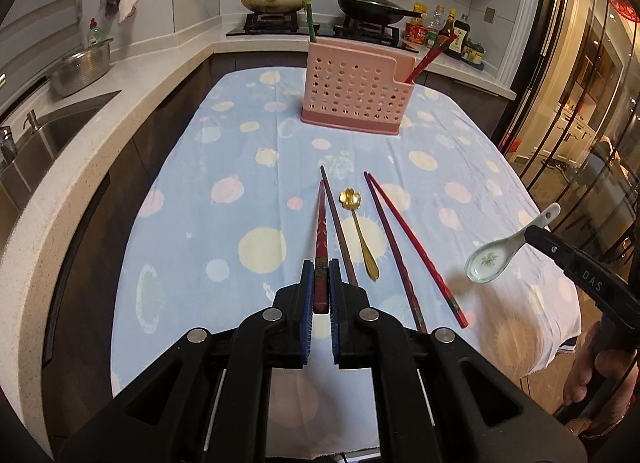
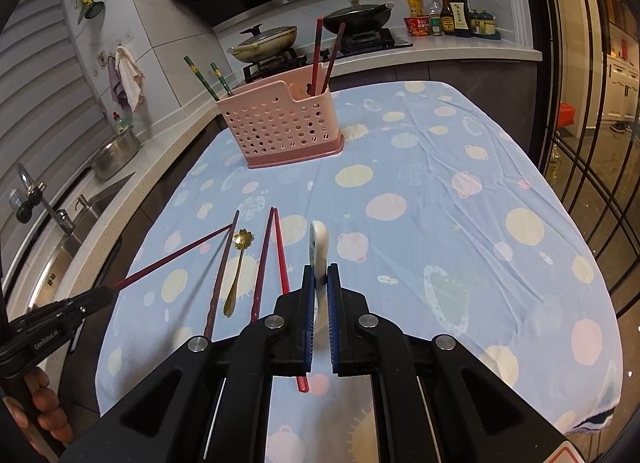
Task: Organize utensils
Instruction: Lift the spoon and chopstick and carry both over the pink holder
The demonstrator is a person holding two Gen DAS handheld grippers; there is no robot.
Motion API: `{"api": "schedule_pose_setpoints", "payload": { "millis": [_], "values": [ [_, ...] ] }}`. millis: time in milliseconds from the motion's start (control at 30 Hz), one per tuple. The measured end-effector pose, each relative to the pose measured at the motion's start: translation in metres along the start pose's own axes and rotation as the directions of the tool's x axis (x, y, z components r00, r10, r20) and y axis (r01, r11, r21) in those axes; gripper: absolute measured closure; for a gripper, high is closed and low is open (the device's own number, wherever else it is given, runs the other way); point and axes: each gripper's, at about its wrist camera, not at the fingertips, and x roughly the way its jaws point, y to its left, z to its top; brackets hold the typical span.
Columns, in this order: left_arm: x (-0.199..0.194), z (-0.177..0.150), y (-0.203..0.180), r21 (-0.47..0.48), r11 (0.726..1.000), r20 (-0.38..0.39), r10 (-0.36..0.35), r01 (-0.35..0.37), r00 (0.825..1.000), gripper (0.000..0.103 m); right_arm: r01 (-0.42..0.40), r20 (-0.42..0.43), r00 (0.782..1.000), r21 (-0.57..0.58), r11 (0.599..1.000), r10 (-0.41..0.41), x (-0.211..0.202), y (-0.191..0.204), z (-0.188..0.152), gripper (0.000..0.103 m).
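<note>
Pink plastic caddy [image 1: 352, 93] with round holes stands on a blue cloth [image 1: 224, 167] printed with pale planets, well beyond both grippers. It already holds some utensils: two green chopsticks [image 2: 208, 77] lean out of one end and two red chopsticks [image 2: 322, 59] stand in the low end compartment.

Both grippers are loaded. The left gripper [image 1: 321, 275] is clamped on the thick end of a red chopstick [image 1: 321, 223], which runs straight out ahead of the fingers, its tip clear of the cloth. The right gripper [image 2: 320, 275] is clamped on the handle of a white ceramic spoon [image 2: 319, 243]; seen from the left camera, the bowl [image 1: 486, 263] hangs above the cloth and casts a shadow below.

Four pieces lie on the cloth between the two grippers, near the fingers and well short of the caddy: a dark brown chopstick [image 1: 338, 223] just right of the left fingers, then a small gold spoon [image 1: 362, 235] with a flower-shaped bowl, then a dark chopstick [image 1: 390, 239] and a red one [image 1: 416, 247] that nearly meet at their far tips.

By my reading the task is partly done: four sticks are stored, two pieces are lifted but not yet delivered, and four wait on the cloth.
</note>
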Motion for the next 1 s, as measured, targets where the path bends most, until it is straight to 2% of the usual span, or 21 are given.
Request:
{"api": "schedule_pose_setpoints", "payload": {
  "millis": [167, 367, 700, 1000],
  "values": [
    [-0.012, 0.039, -0.002, 0.005, 1.000, 0.079, -0.004, 0.004, 0.997, 0.096, -0.001, 0.038, 0.999, -0.013, 1.000, 0.001, -0.005, 0.003, 0.021, 0.097],
    [-0.025, 0.086, -0.004, 0.012, 1.000, 0.174, -0.005, 0.003, 0.985, 0.096, -0.015, 0.079, 0.997, -0.015, 1.000, 0.016, -0.006, 0.007, 0.049, 0.097],
    [-0.042, 0.146, -0.012, 0.023, 1.000, 0.301, -0.020, 0.014, 0.953, 0.096, -0.071, 0.108, 0.992, -0.019, 0.997, 0.072, 0.001, 0.016, 0.085, 0.097],
    [-0.052, 0.204, -0.022, 0.036, 0.999, 0.398, -0.039, 0.027, 0.917, 0.096, -0.048, 0.172, 0.983, -0.074, 0.996, 0.060, 0.013, 0.030, 0.139, 0.097]
  ]
}}
